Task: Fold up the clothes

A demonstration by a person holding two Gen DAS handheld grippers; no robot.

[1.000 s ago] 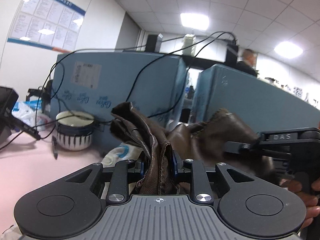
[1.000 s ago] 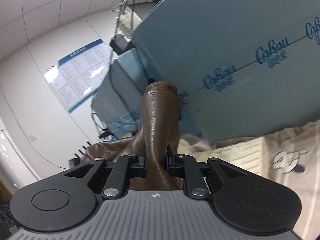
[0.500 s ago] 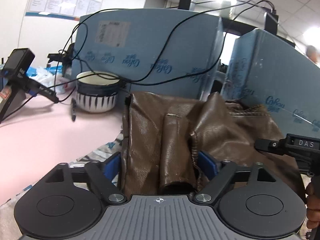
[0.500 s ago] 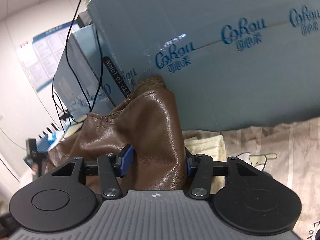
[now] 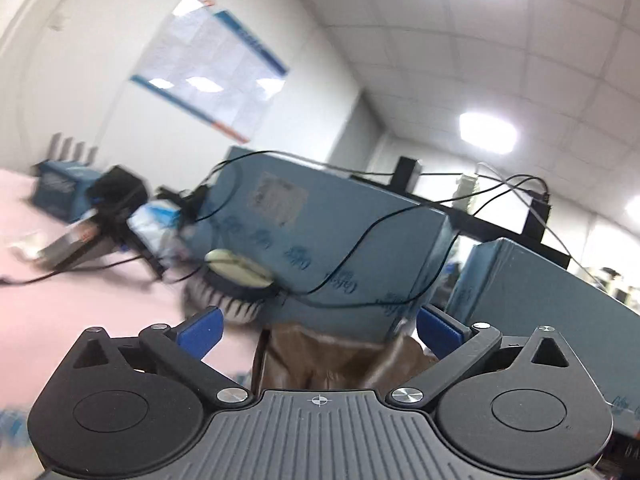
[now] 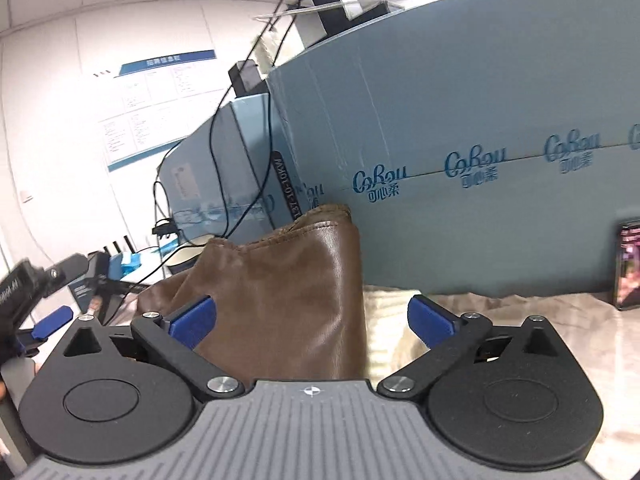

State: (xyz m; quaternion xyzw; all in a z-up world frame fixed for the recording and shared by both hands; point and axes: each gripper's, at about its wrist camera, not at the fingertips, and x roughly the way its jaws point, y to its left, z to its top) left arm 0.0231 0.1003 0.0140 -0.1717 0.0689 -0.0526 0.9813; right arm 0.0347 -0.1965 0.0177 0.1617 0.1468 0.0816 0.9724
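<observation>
A brown leather garment [image 6: 280, 292] lies folded in a heap against the blue boxes. In the right wrist view my right gripper [image 6: 312, 316] is open wide, its blue pads [image 6: 192, 316] apart on either side of the garment and not gripping it. In the left wrist view my left gripper [image 5: 318, 326] is also open wide and tilted up; only the garment's top edge [image 5: 332, 356] shows low between the fingers. The left gripper shows at the left edge of the right wrist view [image 6: 36, 320].
Blue cardboard boxes [image 6: 480, 168] form a wall behind the garment. A beige patterned cloth [image 6: 520, 320] covers the table on the right, with a phone [image 6: 628, 264] leaning on a box. A striped bowl [image 5: 232, 280], cables and a camera stand [image 5: 100, 216] sit on the pink table [image 5: 80, 300].
Both grippers opened and let go of the brown garment, which now rests in a heap. The left gripper has pulled back and tilted upward; its view is blurred by motion.
</observation>
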